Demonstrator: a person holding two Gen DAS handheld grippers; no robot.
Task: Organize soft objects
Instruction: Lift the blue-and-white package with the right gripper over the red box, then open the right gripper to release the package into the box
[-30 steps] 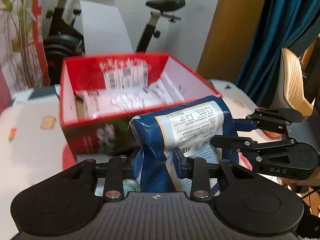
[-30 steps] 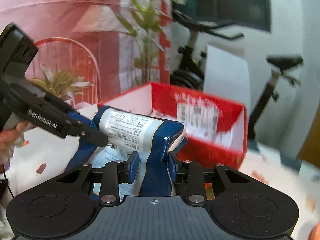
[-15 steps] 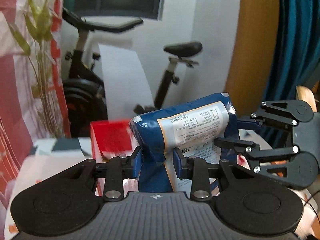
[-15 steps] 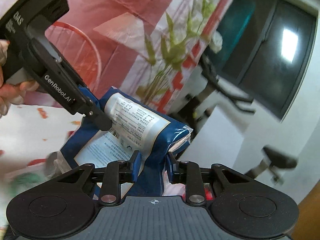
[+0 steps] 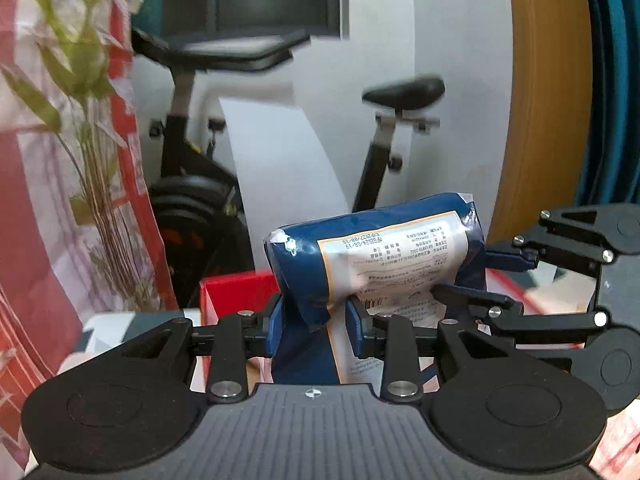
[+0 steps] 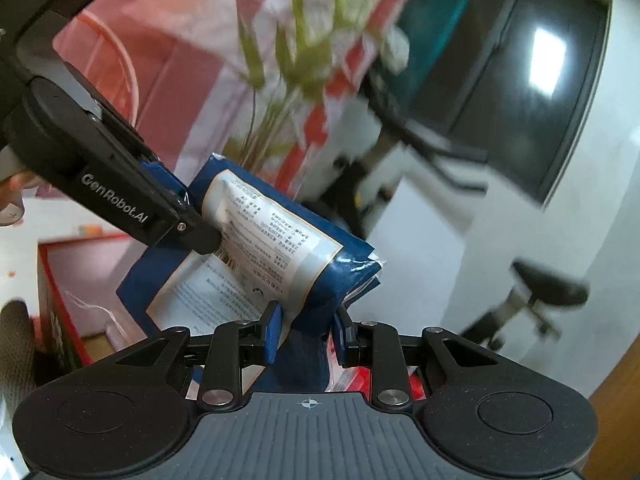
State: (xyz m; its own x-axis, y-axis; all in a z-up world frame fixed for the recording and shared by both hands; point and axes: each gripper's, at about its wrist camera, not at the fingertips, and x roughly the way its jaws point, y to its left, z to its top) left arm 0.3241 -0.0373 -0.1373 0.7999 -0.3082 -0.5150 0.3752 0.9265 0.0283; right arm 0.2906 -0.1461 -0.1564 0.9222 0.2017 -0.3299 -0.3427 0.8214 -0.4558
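Note:
A soft blue package with a white printed label [image 5: 384, 256] is held in the air by both grippers. My left gripper [image 5: 314, 330] is shut on its left end. My right gripper [image 6: 306, 334] is shut on its other end, where the package [image 6: 272, 256] folds over the blue pads. Each view shows the other gripper clamped on the pack: the right one in the left wrist view [image 5: 560, 280], the left one in the right wrist view [image 6: 120, 200]. A red cardboard box [image 5: 236, 292] lies below and behind the package; it also shows in the right wrist view [image 6: 56, 308].
An exercise bike [image 5: 200, 184] stands behind the box by a white wall. A red and white curtain with a green plant [image 5: 80, 120] is at the left. A wooden panel and teal curtain [image 5: 608, 100] are at the right.
Both grippers have lifted the package up; the red box has dropped low in both views and the background now shows wall, bike and window.

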